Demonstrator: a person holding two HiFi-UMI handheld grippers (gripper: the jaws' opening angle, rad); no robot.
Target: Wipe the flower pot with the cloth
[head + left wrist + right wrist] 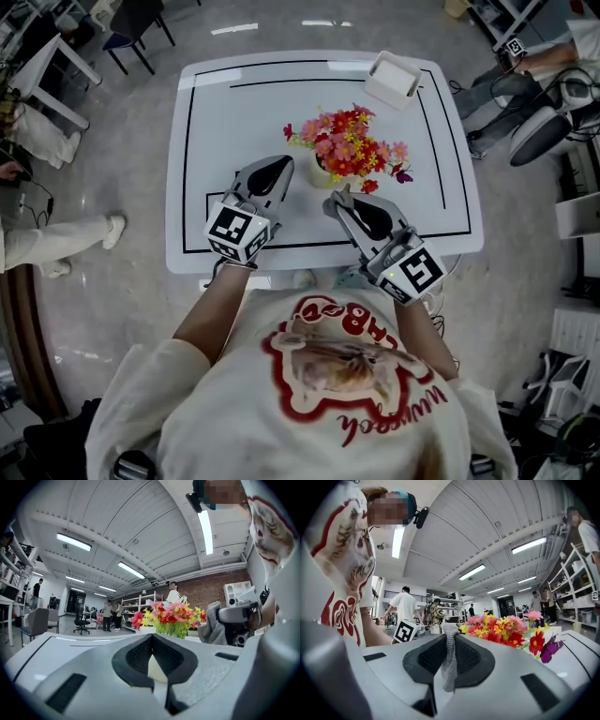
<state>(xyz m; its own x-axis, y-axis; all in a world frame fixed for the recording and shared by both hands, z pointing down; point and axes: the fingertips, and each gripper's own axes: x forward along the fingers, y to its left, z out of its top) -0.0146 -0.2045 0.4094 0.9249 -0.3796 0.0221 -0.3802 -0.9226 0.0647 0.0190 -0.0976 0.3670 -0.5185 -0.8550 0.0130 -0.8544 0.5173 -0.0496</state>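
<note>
Looks like you're barely started tbh. Your right tongs [450, 639] are pinching the grey cloth [449, 667], and your left tongs [152, 638] are pressed together on nothing. The flower pot [322, 174] sits mid-bench [225, 122] between them, not touched yet, so all the wiping's left.

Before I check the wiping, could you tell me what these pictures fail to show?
Flower pot: head view, mostly under flowers.
Cloth: head view, largely hidden by the right tool.
Left tool: left gripper view, pale sliver between its jaws, unidentifiable.
</note>
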